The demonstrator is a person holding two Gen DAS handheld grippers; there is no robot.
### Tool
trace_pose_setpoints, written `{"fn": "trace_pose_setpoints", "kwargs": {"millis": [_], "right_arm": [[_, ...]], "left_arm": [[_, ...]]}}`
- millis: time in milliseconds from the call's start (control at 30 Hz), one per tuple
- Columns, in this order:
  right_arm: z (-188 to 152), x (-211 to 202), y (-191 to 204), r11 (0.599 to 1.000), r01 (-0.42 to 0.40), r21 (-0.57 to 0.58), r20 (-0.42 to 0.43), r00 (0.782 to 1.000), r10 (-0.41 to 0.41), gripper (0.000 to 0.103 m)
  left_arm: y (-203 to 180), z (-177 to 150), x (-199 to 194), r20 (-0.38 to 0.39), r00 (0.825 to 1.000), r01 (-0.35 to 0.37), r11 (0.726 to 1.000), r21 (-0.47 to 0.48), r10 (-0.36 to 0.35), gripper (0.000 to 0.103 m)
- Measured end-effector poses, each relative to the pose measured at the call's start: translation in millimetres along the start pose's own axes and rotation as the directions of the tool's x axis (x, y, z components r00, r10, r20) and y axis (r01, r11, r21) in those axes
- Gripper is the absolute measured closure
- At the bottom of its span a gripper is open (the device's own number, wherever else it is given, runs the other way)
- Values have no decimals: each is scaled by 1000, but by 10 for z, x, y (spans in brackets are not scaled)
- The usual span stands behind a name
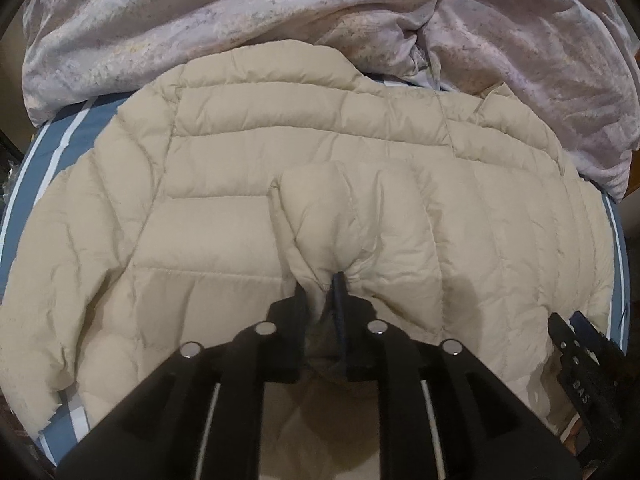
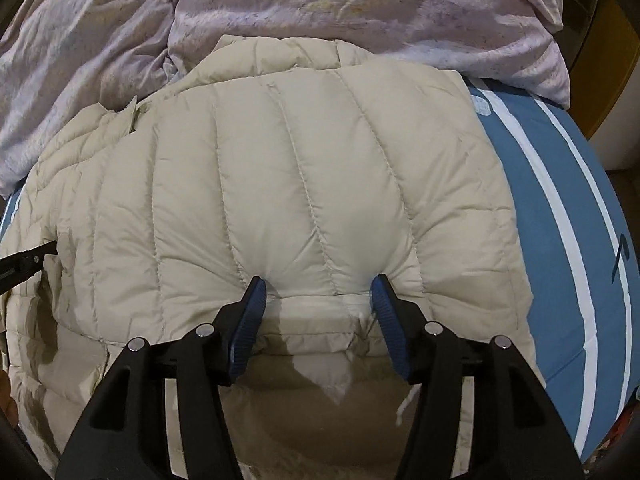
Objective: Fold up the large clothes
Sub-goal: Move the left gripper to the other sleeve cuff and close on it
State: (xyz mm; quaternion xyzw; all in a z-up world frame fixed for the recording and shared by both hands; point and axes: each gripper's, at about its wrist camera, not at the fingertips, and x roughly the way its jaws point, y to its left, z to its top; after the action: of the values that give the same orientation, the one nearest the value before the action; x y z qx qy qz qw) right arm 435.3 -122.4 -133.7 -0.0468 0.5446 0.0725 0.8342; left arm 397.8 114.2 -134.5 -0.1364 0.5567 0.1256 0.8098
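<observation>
A cream quilted puffer jacket lies spread on a blue bed sheet with white stripes. Its right side is folded over the body, seen in the right wrist view. My left gripper is shut on a pinched fold of the jacket near the middle of its lower part. My right gripper is open, its blue-padded fingers resting against the folded panel's near edge, with fabric between them. The right gripper also shows at the left wrist view's right edge.
A crumpled lilac duvet is bunched along the far side of the bed, touching the jacket's collar; it also shows in the right wrist view. Bare striped sheet lies to the right of the jacket. The bed edge curves at both sides.
</observation>
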Motion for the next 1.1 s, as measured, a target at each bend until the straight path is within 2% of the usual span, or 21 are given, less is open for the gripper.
{"fn": "trace_pose_setpoints", "kwargs": {"millis": [100, 167, 200, 400, 567, 800, 900, 1100], "right_arm": [[24, -68, -40, 1000, -3, 0, -4, 1000, 3, 36], [29, -146, -51, 1000, -7, 9, 5, 1000, 7, 25], [31, -189, -55, 1000, -15, 14, 11, 1000, 15, 24], [-98, -466, 78, 998, -51, -23, 63, 997, 52, 24], [-277, -626, 402, 988, -113, -102, 74, 990, 121, 23], [-562, -687, 896, 957, -194, -214, 30, 978, 205, 23], [-671, -716, 1074, 941, -214, -261, 14, 974, 225, 23], [-800, -784, 1254, 919, -235, -317, 2, 969, 249, 23]], "left_arm": [[120, -43, -175, 29, 1000, 2, 1000, -12, -1, 68], [228, -91, -286, 50, 999, 2, 1000, -21, -1, 63], [295, -114, -340, 58, 998, 1, 1000, -27, 1, 61], [895, -327, -685, 76, 997, -12, 994, -107, 20, 60], [1539, -617, -912, 80, 994, -56, 973, -223, 76, 60], [2415, -1256, -1140, 46, 985, -137, 908, -397, 169, 60], [2746, -1521, -1254, 33, 979, -165, 870, -465, 203, 60], [3326, -1962, -1390, -7, 966, -213, 778, -591, 259, 60]]}}
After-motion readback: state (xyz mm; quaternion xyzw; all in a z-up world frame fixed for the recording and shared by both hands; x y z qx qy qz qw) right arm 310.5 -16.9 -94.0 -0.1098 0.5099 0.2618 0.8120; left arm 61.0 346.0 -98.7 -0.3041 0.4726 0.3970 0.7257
